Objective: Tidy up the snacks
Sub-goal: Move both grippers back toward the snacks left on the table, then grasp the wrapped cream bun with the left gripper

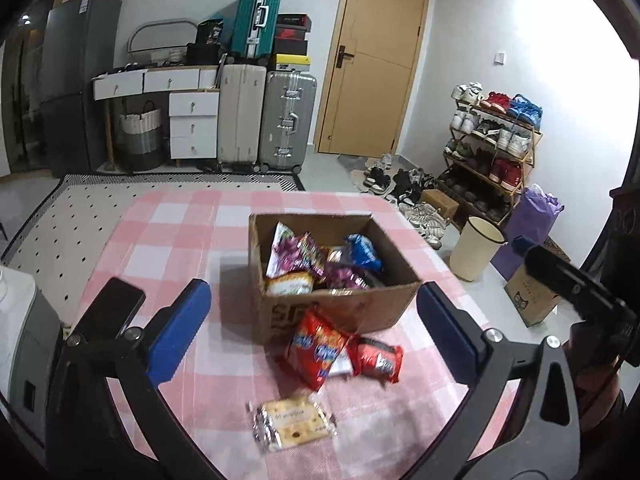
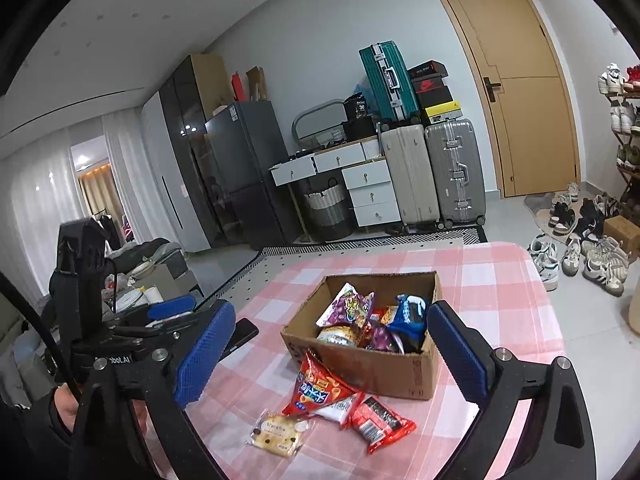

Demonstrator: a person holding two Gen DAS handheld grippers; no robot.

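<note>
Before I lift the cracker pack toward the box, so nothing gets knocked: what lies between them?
Left wrist view: two red snack bags lie between cracker pack and cardboard box.

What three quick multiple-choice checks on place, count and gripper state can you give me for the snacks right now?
1. Where does the clear-wrapped cracker pack lie?
A. in the cardboard box
B. on the checked tablecloth, nearer the grippers than the box
C. on the floor

2. How many red packets lie outside the cardboard box?
A. none
B. two
C. five

3. How do the two grippers stand?
A. both open, holding nothing
B. left shut on a snack
C. right shut on the box

Answers: B, it rests on the pink checked tablecloth; B, a red chip bag and a smaller red packet; A, left gripper and right gripper pads are spread apart.
</note>
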